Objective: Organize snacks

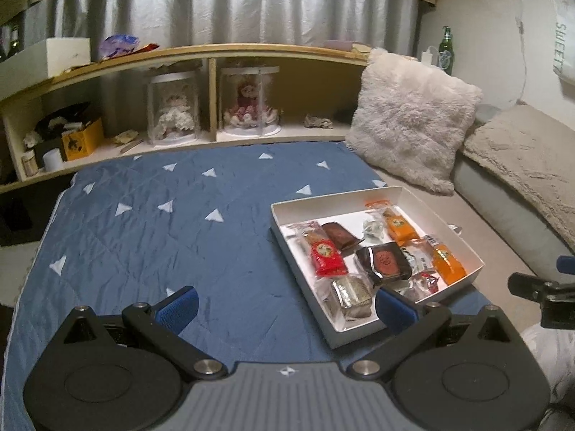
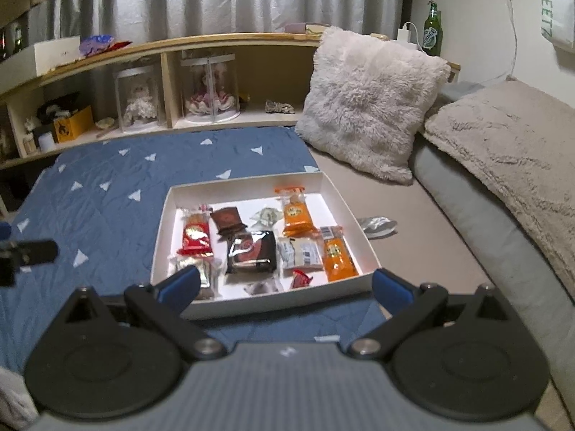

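Blue quilted bedding stretches toward a far shelf, and the white box of snacks sits on its right part, near you. Both your grippers hover short of it, jaws spread wide and empty: left gripper off the box's left near corner, right gripper at its near wall. One silver wrapper lies outside, just right of the box. Sorting looks nearly finished; next, likely reach right and pinch that loose wrapper gently.
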